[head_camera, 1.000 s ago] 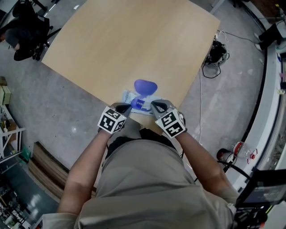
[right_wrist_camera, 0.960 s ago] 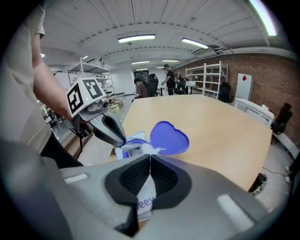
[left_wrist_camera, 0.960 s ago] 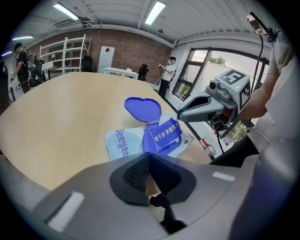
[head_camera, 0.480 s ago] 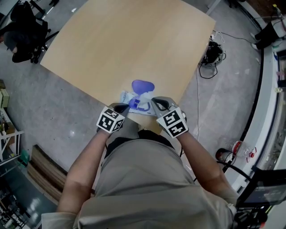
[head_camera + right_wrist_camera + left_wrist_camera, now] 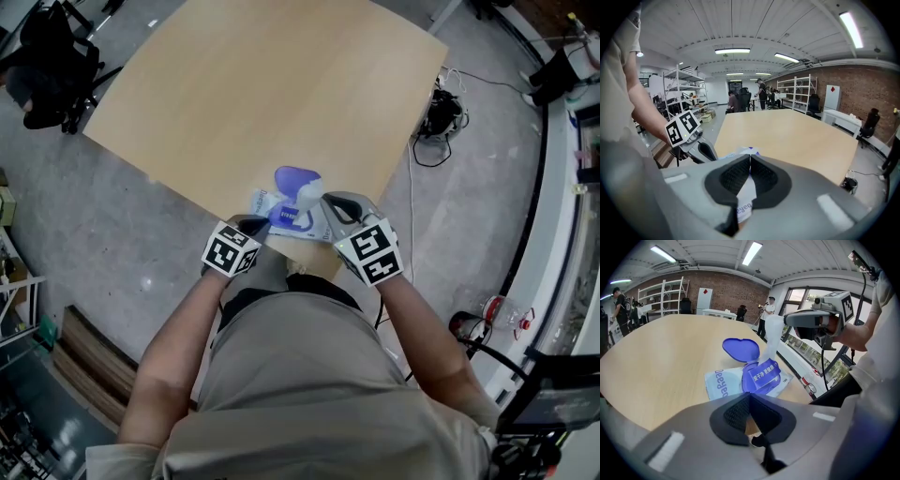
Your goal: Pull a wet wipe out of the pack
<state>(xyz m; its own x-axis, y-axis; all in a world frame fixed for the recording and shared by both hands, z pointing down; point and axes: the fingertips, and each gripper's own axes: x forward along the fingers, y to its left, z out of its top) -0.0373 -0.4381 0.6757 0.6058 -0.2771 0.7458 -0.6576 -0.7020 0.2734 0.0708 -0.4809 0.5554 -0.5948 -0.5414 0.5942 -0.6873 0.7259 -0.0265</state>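
A blue-and-white pack (image 5: 265,202) of wipes lies flat on the pale wooden table (image 5: 281,75), close to the table's near edge and just in front of the person. Its rounded blue lid (image 5: 295,176) is flipped open and stands up on the far side of the opening. From that opening a white wet wipe (image 5: 309,195) rises in a narrow, stretched strip to the right gripper (image 5: 330,202), which hangs above the pack's right side. In the right gripper view the two dark pads are pressed together with the white sheet pinched between them (the printed face of the pack shows through the gap lower down), so the right gripper (image 5: 750,161) is clamped on the wipe. The left gripper view shows the same strip (image 5: 771,341) running from behind the pack's blue front flap (image 5: 761,376) up to the right gripper's tips (image 5: 785,320). The left gripper (image 5: 255,225) sits low at the pack's near left corner. Its pads (image 5: 738,411) meet in its own view, and nothing can be made out between them. I cannot tell whether the tips rest on the pack's edge. Both forearms reach forward from the bottom of the head view, and a tangle of cables (image 5: 441,117) lies on the grey floor beyond the table's right corner.
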